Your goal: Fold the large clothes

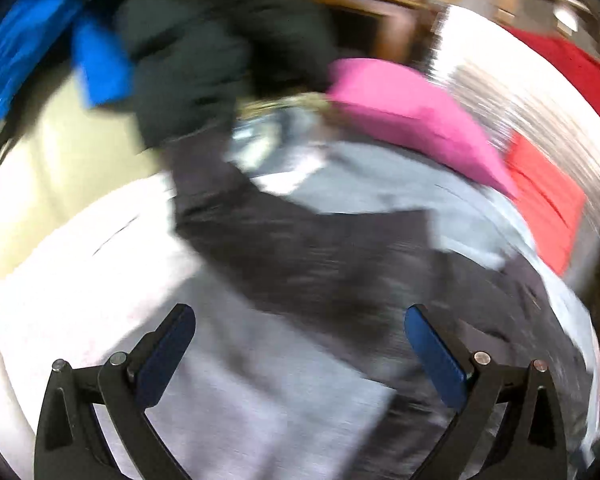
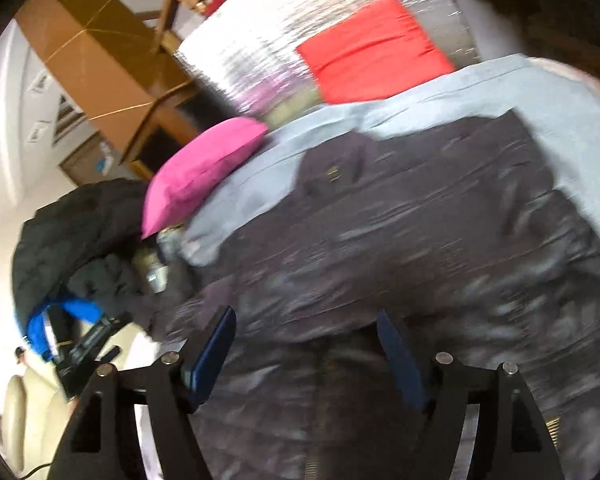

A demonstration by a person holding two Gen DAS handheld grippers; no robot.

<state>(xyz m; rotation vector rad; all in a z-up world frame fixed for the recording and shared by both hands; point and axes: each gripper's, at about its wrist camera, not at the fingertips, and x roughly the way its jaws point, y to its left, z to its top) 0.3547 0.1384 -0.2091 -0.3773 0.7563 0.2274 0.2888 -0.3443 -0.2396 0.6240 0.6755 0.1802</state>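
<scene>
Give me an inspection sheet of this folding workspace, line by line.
Surface: bed under a light blue sheet; silvery foil mat beyond it.
Job's things: dark grey jacket spread on the sheet, zipper visible.
Clutter: pink pillow, red cushion, black jacket heaped at the edge.
Grippers: left gripper open, nothing between the jaws; right gripper open over the dark grey jacket.
Cables: nothing seen.
Surroundings: cardboard box, wooden furniture; heavy motion blur.
</scene>
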